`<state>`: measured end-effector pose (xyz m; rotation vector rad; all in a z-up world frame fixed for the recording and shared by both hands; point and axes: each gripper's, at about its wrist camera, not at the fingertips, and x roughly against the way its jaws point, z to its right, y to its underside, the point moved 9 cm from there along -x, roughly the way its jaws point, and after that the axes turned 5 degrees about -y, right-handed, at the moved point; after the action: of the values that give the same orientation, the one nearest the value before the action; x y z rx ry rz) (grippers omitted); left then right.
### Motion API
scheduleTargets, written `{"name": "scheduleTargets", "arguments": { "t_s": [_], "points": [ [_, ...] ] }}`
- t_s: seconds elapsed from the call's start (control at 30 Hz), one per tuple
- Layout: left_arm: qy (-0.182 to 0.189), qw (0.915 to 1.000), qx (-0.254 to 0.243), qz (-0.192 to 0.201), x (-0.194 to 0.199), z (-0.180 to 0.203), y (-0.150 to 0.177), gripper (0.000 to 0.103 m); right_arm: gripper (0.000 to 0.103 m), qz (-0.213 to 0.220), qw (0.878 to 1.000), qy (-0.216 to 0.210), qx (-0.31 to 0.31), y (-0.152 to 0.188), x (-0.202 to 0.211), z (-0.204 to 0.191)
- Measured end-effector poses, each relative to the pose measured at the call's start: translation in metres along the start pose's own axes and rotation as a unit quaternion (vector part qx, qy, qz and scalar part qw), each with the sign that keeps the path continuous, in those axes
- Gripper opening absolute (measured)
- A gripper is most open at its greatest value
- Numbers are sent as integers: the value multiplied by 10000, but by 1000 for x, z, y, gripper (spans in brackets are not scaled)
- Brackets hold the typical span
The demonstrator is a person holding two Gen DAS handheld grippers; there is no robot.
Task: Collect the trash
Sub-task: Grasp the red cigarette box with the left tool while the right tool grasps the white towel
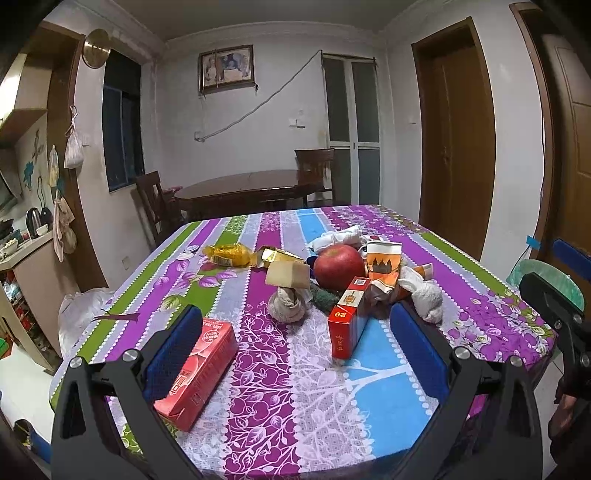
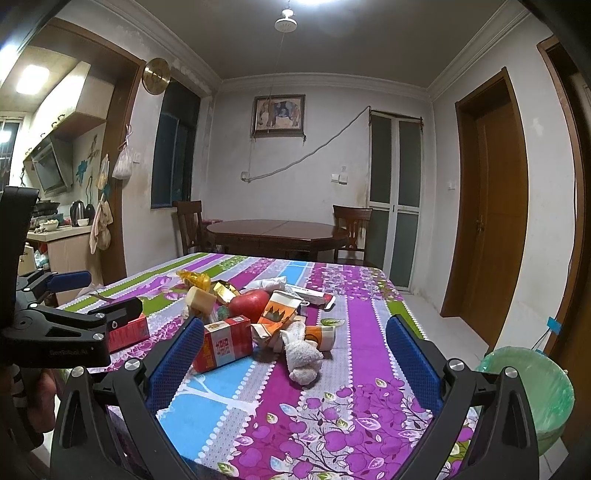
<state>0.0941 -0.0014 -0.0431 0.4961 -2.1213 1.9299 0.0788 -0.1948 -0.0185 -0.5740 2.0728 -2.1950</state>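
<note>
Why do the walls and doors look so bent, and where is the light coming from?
Both wrist views use fisheye lenses, so the door frame bows and corners darken; in the right wrist view the ceiling lamp glares overhead and a kitchen light glows at left.

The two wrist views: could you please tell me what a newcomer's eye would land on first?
Likely the bright purple, blue and green striped floral tablecloth filling the foreground. At its middle sits a heap of litter around a shiny red apple: a red-and-white cigarette pack, a crumpled orange paper cup and a wadded white tissue. Beyond the table's right edge stands a bin lined with a green plastic bag.
</note>
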Motion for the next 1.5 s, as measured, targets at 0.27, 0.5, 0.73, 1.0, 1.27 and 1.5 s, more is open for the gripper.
{"name": "scheduleTargets", "arguments": {
  "t_s": [0.27, 0.5, 0.73, 1.0, 1.27, 1.5],
  "points": [
    [80, 9999, 23, -70, -4, -2, 2, 98, 98, -133, 9998, -99, -65, 5, -5, 0],
    [953, 9928, 228, -692, -38, -3, 17, 97, 98, -783, 9955, -352, -409, 32, -30, 16],
    [1800, 9763, -5, -1198, -82, 46, 25, 79, 88, -1345, 9825, -896, -922, 58, -61, 37],
    [1870, 9651, 100, -1829, -131, 65, 38, 59, 65, -1982, 9622, -1338, -1307, 69, -115, 52],
    [1787, 9630, 212, -2004, -130, 61, 44, 20, 66, -2737, 9467, -1302, -1088, 74, -178, 44],
    [1659, 9687, 364, -1813, -112, 50, 42, 20, 52, -3142, 9402, -1080, -752, 90, -213, 34]
  ]
}}
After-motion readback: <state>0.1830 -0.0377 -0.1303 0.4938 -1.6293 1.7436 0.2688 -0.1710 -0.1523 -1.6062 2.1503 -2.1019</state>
